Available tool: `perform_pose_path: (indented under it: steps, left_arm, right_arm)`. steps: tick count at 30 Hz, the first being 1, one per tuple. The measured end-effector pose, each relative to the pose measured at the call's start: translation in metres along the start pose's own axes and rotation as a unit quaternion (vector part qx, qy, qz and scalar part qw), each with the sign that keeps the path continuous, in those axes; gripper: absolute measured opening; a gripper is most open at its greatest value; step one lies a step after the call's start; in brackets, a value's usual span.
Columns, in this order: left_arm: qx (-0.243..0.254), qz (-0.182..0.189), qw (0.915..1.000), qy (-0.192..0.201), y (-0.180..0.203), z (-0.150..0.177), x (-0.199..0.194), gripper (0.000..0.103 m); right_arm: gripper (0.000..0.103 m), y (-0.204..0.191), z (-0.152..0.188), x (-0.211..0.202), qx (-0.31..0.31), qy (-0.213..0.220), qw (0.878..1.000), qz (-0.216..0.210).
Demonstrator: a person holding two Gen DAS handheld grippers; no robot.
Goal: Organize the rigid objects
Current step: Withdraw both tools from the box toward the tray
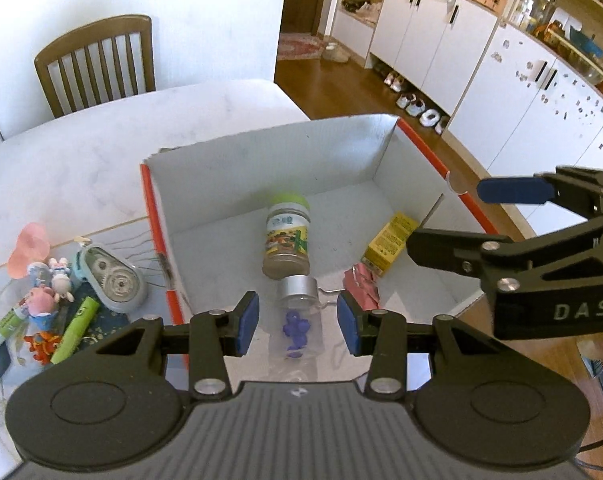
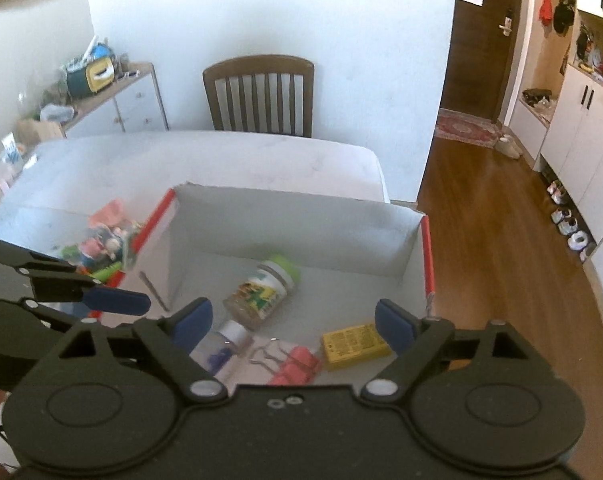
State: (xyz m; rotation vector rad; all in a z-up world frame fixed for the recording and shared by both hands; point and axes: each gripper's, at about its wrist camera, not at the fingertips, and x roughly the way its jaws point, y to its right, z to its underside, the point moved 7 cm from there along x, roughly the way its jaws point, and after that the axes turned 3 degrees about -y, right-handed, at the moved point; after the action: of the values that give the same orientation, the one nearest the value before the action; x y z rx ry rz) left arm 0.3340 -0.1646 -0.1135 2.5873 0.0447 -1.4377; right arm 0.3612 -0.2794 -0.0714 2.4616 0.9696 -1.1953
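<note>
Both tongs hang above the white cardboard box [image 1: 261,152] with red edges that sits on the desk [image 1: 81,168], and both stand apart with nothing between their blue pads.

In the left wrist view, the left tongs [image 1: 297,322] frame a small clear bottle [image 1: 299,320] with a silver cap and a purple figure inside. It lies on the box floor at lower centre of the frame, directly ahead between the pads, its long axis running away from the camera, cap end farther off. Just beyond the cap lies a jar [image 1: 287,238] with a green lid and a colourful label; the print is too small to read. To the right are pink binder clips [image 1: 361,284] and a yellow packet [image 1: 389,246] covered in fine, illegible text.

Outside the box, at lower left of that frame, 1 cluster waits on the desk: a correction tape dispenser [image 1: 113,276], a green marker [image 1: 75,328] and small toy figures [image 1: 45,300]. These look like the things left to sort, and the left tongs are the nearer to them.

The right tongs [image 2: 301,326] hover over the same box floor; in the left view their body at right reads "DAS".
</note>
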Motion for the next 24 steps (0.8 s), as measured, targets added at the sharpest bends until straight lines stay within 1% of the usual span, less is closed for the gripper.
perform_pose_path:
  steps: [5, 7, 8, 17, 18, 19, 21, 24]
  left_arm:
    - [0.0, 0.003, 0.9998, 0.021, -0.015, 0.004, -0.019, 0.043]
    - [0.0, 0.001, 0.9995, 0.031, -0.023, 0.006, -0.027, 0.058]
    - [-0.002, 0.002, 0.9993, 0.038, -0.027, 0.007, -0.032, 0.06]
    - [0.002, 0.008, 0.9977, 0.068, -0.065, 0.018, -0.067, 0.06]
    - [0.003, 0.008, 0.9974, 0.071, -0.07, 0.02, -0.071, 0.061]
    - [0.003, 0.009, 0.9972, 0.074, -0.075, 0.021, -0.074, 0.065]
    - [0.003, 0.01, 0.9966, 0.081, -0.084, 0.023, -0.08, 0.068]
    - [0.003, 0.013, 0.996, 0.088, -0.097, 0.026, -0.088, 0.068]
  right_arm:
    - [0.092, -0.012, 0.005, -0.009, 0.028, 0.012, 1.0, -0.006]
    - [0.092, -0.018, 0.007, -0.013, 0.037, 0.019, 0.999, -0.007]
    - [0.093, -0.022, 0.007, -0.015, 0.04, 0.024, 0.999, -0.009]
    - [0.103, -0.07, 0.006, -0.034, 0.034, 0.068, 0.997, -0.01]
    - [0.103, -0.075, 0.006, -0.035, 0.037, 0.072, 0.997, -0.01]
    - [0.103, -0.081, 0.006, -0.037, 0.04, 0.077, 0.996, -0.012]
    - [0.103, -0.092, 0.006, -0.039, 0.047, 0.084, 0.995, -0.014]
    - [0.103, -0.107, 0.006, -0.04, 0.05, 0.094, 0.994, -0.018]
